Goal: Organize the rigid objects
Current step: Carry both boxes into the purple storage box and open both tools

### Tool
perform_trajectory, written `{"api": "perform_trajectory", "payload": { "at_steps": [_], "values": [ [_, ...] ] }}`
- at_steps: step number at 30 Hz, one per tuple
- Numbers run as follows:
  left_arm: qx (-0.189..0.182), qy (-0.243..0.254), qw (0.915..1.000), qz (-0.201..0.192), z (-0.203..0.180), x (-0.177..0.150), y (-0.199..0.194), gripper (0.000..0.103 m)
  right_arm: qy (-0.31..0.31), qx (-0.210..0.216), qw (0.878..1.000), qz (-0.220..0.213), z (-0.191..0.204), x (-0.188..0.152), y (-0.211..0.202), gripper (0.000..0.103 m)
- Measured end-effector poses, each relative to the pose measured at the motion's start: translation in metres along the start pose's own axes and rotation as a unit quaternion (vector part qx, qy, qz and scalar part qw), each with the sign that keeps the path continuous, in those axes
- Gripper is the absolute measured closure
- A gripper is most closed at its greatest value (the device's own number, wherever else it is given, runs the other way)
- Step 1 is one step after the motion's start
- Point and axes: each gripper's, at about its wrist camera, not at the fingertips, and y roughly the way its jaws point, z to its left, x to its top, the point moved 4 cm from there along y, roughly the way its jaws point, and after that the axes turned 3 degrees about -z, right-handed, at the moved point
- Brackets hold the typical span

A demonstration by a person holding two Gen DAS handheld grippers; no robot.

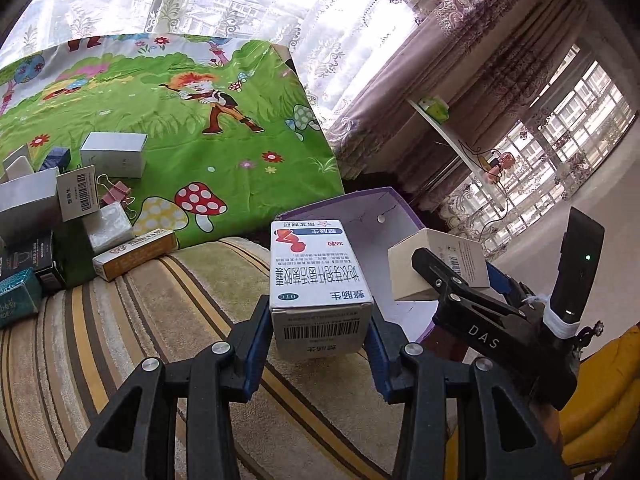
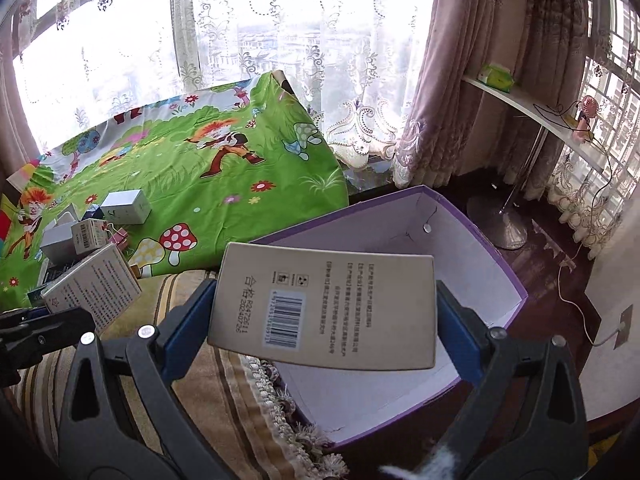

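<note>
Your left tool (image 1: 320,344) grips a white medicine box (image 1: 318,276) with red and blue print, its blue pads pressed against the two sides and the barcode end facing the camera. The box hangs in the air over a striped rug (image 1: 168,344), just beside the open purple storage box (image 1: 384,216).

Your right tool (image 2: 324,312) clamps a flat beige carton (image 2: 324,308) by its short edges, barcode and small print facing up. The carton sits above the purple storage box (image 2: 472,264), whose white inside shows beneath it.

To the left, a heap of small boxes (image 1: 60,208) waits on a bright green cartoon sheet (image 1: 192,120) printed with mushrooms and flowers. A pink binder clip (image 1: 116,194) lies among them, and a yellow-and-white box (image 1: 134,252) rests at the sheet's edge, partly on the rug.
</note>
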Motion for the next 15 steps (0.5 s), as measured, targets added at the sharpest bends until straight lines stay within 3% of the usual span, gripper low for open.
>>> {"api": "perform_trajectory", "payload": {
  "at_steps": [6, 8, 15],
  "values": [
    [-0.013, 0.045, 0.9984, 0.030, -0.034, -0.007, 0.024, 0.055, 0.010, -0.032, 0.999, -0.016, -0.021, 0.000, 0.004, 0.002],
    [-0.007, 0.063, 0.9974, 0.036, -0.040, -0.011, 0.027, 0.038, 0.011, -0.039, 0.999, -0.023, -0.025, 0.001, 0.002, 0.002],
    [0.023, 0.071, 0.9972, 0.007, -0.037, -0.005, 0.014, 0.028, 0.012, -0.034, 0.999, -0.037, -0.026, 0.002, -0.003, 0.001]
  ]
}}
